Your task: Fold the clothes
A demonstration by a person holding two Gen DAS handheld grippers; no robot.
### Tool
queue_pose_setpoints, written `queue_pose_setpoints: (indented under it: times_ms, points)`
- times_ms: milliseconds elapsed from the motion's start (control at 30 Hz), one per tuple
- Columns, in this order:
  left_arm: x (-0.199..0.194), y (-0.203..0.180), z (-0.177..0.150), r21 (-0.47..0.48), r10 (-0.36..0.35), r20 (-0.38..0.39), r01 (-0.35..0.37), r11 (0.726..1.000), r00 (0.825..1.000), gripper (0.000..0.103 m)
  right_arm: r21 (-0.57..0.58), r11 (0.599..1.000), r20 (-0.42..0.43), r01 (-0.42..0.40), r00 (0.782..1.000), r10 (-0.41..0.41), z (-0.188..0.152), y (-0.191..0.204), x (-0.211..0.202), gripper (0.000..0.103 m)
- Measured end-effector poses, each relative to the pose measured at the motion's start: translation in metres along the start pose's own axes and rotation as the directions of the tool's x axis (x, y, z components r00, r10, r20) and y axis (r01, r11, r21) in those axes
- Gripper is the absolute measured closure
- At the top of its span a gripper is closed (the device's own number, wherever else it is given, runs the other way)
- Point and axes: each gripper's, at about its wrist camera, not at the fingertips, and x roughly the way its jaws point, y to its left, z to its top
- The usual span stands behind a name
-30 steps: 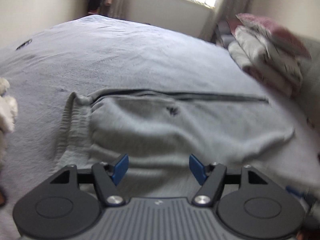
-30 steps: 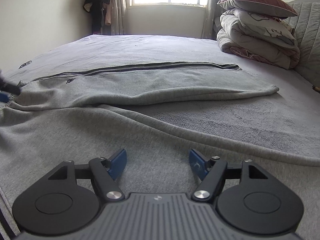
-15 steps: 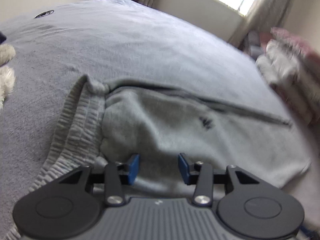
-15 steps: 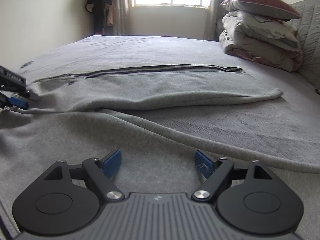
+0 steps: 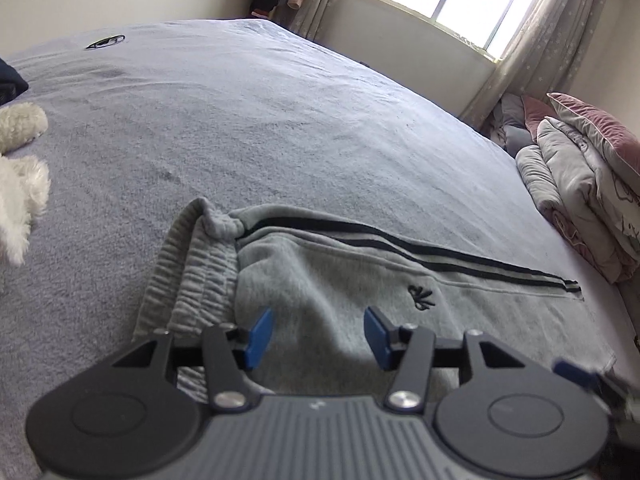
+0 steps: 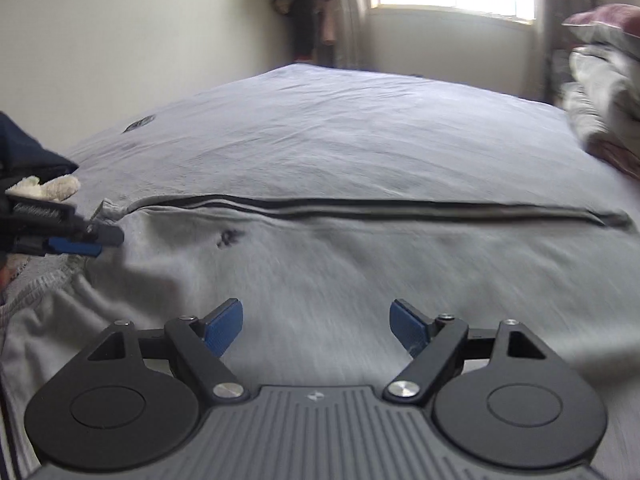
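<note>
Lying flat across the lower middle of both wrist views, the grey sweatpants (image 5: 360, 292) are spread on the bed (image 5: 260, 128), already doubled leg over leg with the black side stripe (image 6: 380, 206) running along the far edge. The step in hand looks like the approach to a crosswise fold. The left hand-held gripper (image 5: 316, 336) hovers by the ribbed waistband (image 5: 188, 276), its jaws opening and nothing pinched between them. The right hand-held gripper (image 6: 316, 326) stands released over the mid-leg cloth, which is blurred, so contact is hard to judge. Next, each gripper probably needs a pinch through both layers at its own spot before lifting one end toward the other. A small dark embroidered emblem (image 5: 420, 295) sits on the hip; no lettering is legible. A dark mark (image 5: 105, 42) on the bed cover, upper left, is likewise unreadable.
</note>
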Motion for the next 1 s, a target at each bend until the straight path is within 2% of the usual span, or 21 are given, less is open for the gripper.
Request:
queue_pose_setpoints:
  times_ms: [167,267,500,633,767,1000]
  points:
    - [0.007,-0.003,0.0,0.023,0.016,-0.011,-0.015,1.0,1.0,0.048,-0.076,0.995,-0.052,-0.062,0.997,0.058,0.033,0.004,0.041,0.02]
    - [0.007,-0.002,0.0,0.034,0.014,-0.016,-0.013,0.999,1.0,0.046,-0.147,0.986,-0.078,-0.077,0.995,0.066,0.049,0.007,0.065,0.02]
    - [0.012,0.012,0.003,-0.046,-0.027,-0.052,0.024,0.999,0.998,0.046,-0.27,0.958,-0.117,-0.095,0.991,0.065,0.079,0.013,0.113,0.021]
    - [0.014,0.013,0.002,-0.054,-0.032,-0.062,0.028,0.998,0.998,0.046,-0.289,0.953,-0.142,-0.093,0.988,0.053,0.086,0.014,0.133,0.021]
    - [0.015,0.012,0.002,-0.056,-0.034,-0.066,0.03,0.998,0.997,0.046,-0.305,0.944,-0.176,-0.124,0.982,0.072,0.088,0.014,0.149,0.021]
    - [0.015,0.016,0.001,-0.068,-0.044,-0.073,0.039,0.997,0.996,0.046,-0.194,0.964,-0.217,-0.182,0.966,0.139,0.093,-0.004,0.158,0.02]
